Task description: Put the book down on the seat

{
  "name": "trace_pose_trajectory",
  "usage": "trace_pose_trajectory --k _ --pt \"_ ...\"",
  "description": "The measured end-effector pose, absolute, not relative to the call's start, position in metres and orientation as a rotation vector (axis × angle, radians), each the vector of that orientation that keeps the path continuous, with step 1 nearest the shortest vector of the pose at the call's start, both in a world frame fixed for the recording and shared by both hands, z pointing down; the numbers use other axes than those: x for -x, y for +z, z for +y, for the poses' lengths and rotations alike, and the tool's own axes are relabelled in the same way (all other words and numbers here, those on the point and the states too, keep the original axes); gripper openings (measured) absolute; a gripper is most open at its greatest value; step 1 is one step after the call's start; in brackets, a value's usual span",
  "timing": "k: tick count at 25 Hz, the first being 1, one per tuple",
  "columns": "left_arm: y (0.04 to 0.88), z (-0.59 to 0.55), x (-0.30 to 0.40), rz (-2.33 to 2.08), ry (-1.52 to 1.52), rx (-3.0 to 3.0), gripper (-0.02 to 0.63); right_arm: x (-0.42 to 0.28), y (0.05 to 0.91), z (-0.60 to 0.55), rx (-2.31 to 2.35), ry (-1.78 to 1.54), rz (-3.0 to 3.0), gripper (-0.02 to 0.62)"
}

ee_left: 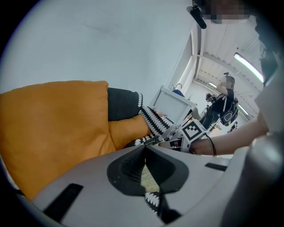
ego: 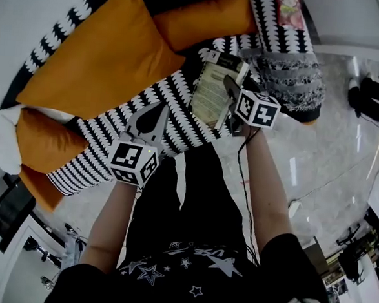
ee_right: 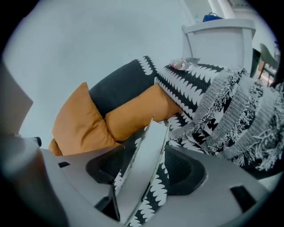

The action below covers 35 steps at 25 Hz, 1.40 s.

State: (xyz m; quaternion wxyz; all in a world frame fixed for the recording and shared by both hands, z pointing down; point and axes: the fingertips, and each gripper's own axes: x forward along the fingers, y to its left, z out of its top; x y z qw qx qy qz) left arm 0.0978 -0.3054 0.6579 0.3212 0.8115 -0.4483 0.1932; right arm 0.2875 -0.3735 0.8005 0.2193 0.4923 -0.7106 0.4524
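The book (ego: 213, 91), pale green with a dark spine, lies at the right end of the black-and-white patterned seat (ego: 172, 127), close to the armrest. My right gripper (ego: 229, 86) reaches over its near edge. In the right gripper view the book (ee_right: 144, 168) runs edge-on between the jaws of the right gripper (ee_right: 148, 144), with seat pattern showing in the gaps on both sides, so the jaws stand open around it. My left gripper (ego: 160, 110) hovers over the seat's front, left of the book, its tips together. In its own view the left gripper (ee_left: 145, 150) holds nothing.
Big orange cushions (ego: 99, 50) lean on the sofa back, another (ego: 199, 15) lies behind the book, a third (ego: 41, 144) at the left. A fringed patterned throw (ego: 289, 73) drapes the right armrest. Marble floor (ego: 318, 163) lies to the right. A white table (ee_right: 222, 40) stands beyond the armrest.
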Motion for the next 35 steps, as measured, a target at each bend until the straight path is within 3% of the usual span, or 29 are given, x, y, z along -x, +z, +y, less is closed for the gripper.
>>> trace_pose_trajectory --k 10,25,35 --pt "0.647 -0.295 -0.113 -1.116 0.488 -2.208 0.008 -0.304 0.776 -0.363 -1.428 1.154 -1.983 0.27" --pt "0.587 -0.269 -0.056 -1.09 0.425 -2.315 0.008 -0.203 0.68 -0.314 -1.455 1.083 -2.132 0.265" --pt "0.515 -0.241 -0.016 -1.133 0.325 -2.399 0.008 -0.177 0.573 -0.287 -1.58 0.97 -2.251 0.189"
